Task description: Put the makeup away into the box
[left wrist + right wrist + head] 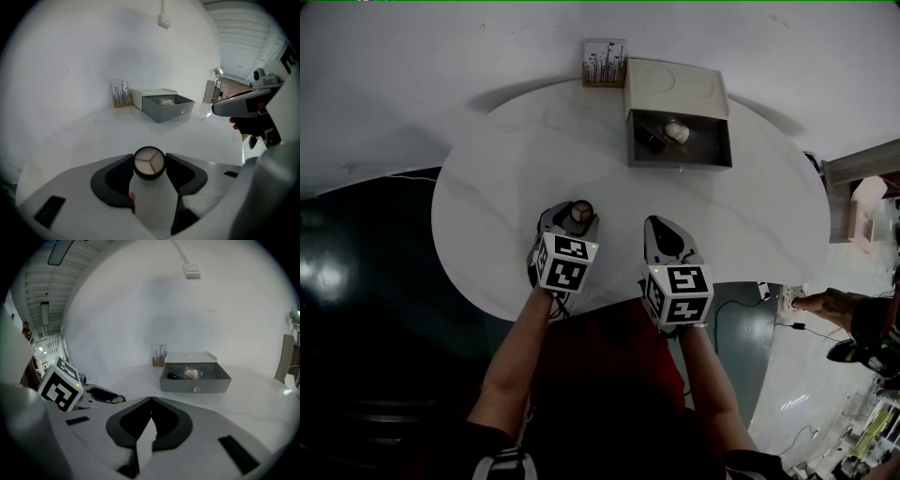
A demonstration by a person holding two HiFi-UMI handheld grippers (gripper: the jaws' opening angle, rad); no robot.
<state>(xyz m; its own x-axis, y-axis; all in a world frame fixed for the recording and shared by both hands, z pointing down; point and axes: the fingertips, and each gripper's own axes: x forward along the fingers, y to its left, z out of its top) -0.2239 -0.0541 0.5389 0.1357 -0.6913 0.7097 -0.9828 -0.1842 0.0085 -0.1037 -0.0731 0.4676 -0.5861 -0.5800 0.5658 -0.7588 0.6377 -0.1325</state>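
Fingers (117, 177) of the left gripper (574, 221) pinch a round black compact with three pale powder shades (149, 162). Right gripper (151, 400): fingers pressed together, nothing between. White round marble-look table (487, 197): compact is held near its front edge. Grey open drawer box (680, 162) stands at the far side, well apart, with a black tube (174, 376) and a pale puff (190, 373) inside. Step in hand, judged: carry to box. Keep grip firm and compact level, clear the front wall, lower into the bare right part, then release.

Grey left hand-held gripper (578, 214), right hand-held gripper (660, 225), black-white marker cubes (563, 262), red shirt (609, 370)
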